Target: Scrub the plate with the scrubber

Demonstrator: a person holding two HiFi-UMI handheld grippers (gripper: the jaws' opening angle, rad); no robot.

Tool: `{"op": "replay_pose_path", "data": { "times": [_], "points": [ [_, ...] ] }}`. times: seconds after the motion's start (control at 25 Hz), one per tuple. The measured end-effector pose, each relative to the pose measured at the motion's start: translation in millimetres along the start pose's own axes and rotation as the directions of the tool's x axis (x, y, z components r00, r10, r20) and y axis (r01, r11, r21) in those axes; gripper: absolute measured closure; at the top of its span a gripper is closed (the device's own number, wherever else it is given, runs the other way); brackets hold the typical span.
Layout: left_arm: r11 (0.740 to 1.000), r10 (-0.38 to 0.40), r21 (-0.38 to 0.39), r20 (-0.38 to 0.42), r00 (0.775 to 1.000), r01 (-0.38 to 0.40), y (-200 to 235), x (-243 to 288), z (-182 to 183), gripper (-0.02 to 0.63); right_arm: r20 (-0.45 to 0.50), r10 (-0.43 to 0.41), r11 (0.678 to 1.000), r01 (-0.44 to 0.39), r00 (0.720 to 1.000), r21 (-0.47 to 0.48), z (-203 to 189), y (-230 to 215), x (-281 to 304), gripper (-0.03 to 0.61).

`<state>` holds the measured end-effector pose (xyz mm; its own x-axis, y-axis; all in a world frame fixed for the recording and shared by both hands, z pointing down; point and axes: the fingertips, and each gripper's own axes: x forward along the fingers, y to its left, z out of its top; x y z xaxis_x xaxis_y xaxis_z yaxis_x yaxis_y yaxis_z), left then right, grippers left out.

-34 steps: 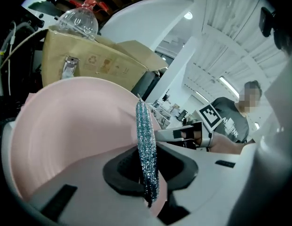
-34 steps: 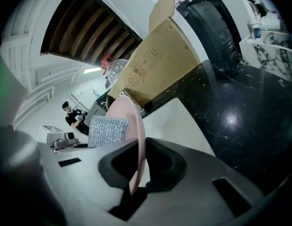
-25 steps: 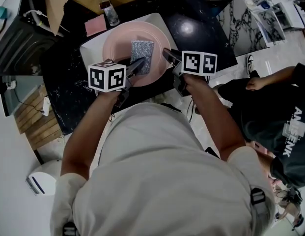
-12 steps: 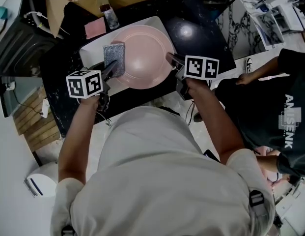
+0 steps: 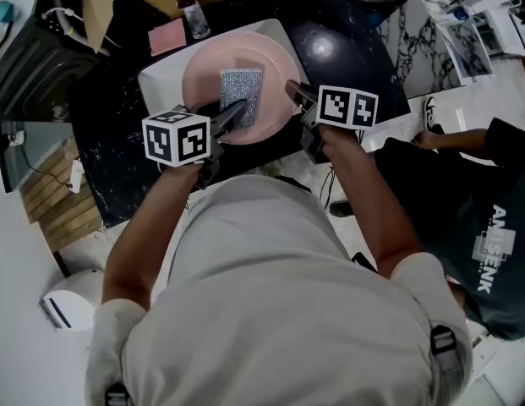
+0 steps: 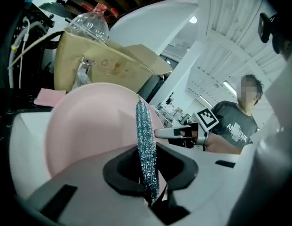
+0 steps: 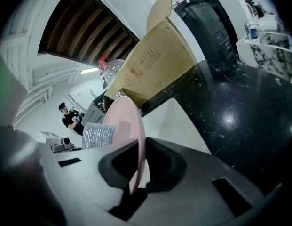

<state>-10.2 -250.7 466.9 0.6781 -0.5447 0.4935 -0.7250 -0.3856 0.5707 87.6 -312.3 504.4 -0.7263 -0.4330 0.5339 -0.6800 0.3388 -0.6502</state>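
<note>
Left gripper [image 5: 232, 113] clamps scrubber [image 5: 243, 91] on plate [image 5: 203, 70] pinched by right gripper [image 5: 292, 90], bottle [image 5: 194, 18] behind

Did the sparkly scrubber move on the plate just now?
Yes. The scrubber in the left tool slid right, from the left edge of the plate to its middle.

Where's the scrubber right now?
Head view, upper centre: the scrubber lies against the middle of the pink plate, clamped in the left claw.

One plate [image 5: 207, 74], one scrubber [image 5: 243, 94], one bottle [image 5: 194, 19]
</note>
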Motion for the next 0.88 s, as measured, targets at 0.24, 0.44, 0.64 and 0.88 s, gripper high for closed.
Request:
{"op": "replay_pose_path", "data": {
  "times": [0.24,0.44,0.64,0.88],
  "points": [
    [0.998,-0.055,0.002,-0.039,0.998,0.055,-20,29,-14,0.545,0.015,0.0,1.0,0.0,1.0,-0.005,1,6,5,0.556],
    [1.0,-0.018,0.008,-0.06,0.998,0.019,-4,22,-20,0.545,0.018,-0.001,1.0,0.001,1.0,-0.002,0,3,2,0.555],
    [0.999,0.034,0.024,-0.069,0.997,-0.032,19,6,-22,0.545,0.025,-0.003,1.0,0.003,1.0,0.0,4,1,0,0.555],
    [0.994,0.105,0.012,-0.041,0.994,-0.105,51,-22,-19,0.545,0.027,-0.009,1.0,0.009,1.0,0.0,4,-3,-4,0.554]
  ]
}}
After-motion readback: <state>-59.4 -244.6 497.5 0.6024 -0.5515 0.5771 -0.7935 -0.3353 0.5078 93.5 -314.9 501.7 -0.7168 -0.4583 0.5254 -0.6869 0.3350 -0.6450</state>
